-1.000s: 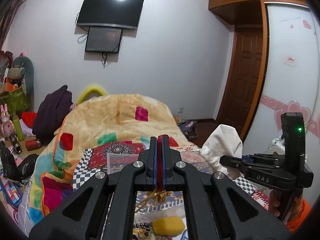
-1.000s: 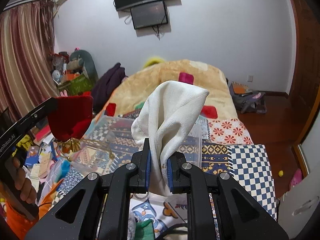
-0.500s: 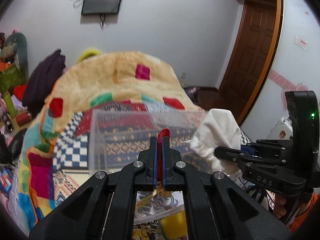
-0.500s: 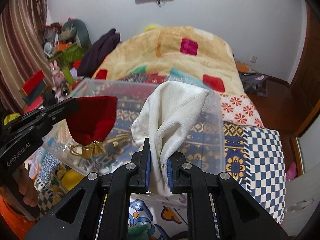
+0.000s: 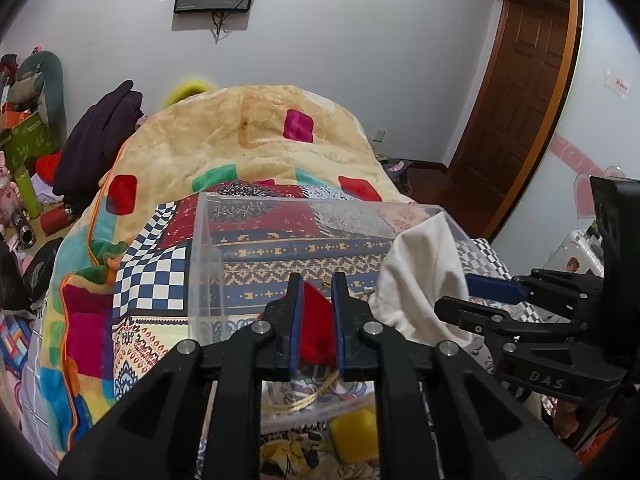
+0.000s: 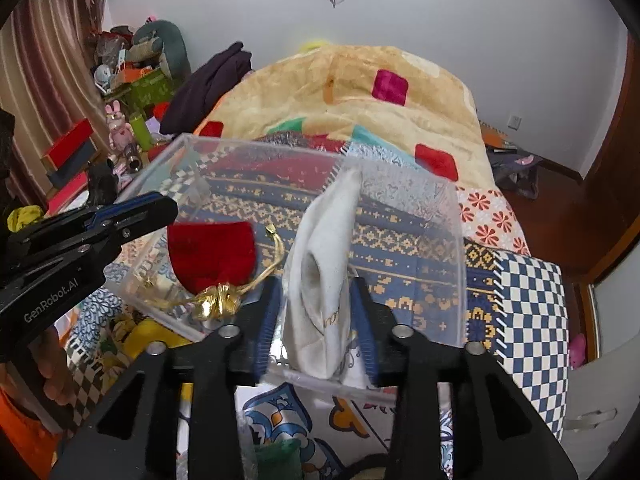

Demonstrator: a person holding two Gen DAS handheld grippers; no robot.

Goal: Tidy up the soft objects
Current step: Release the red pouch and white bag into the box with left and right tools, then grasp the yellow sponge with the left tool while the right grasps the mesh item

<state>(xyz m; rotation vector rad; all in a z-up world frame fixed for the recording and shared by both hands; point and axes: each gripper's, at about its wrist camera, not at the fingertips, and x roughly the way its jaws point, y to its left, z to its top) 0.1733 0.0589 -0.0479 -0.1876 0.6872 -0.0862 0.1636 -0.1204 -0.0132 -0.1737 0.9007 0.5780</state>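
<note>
Both claws level over clear bin (image 6: 460, 264) — left claw (image 5: 316, 320) and right claw (image 6: 316, 320) parted

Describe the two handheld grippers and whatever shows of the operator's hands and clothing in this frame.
Both grippers are matte black plastic with silver screw heads at the linkage joints and blue pads lining the fingers. The left gripper carries white "GenRobot.AI" lettering on its side; the right gripper shows "DAS" embossed on its body. Bare fingers wrap the left handle, with orange fabric below. No cables visible.
</note>
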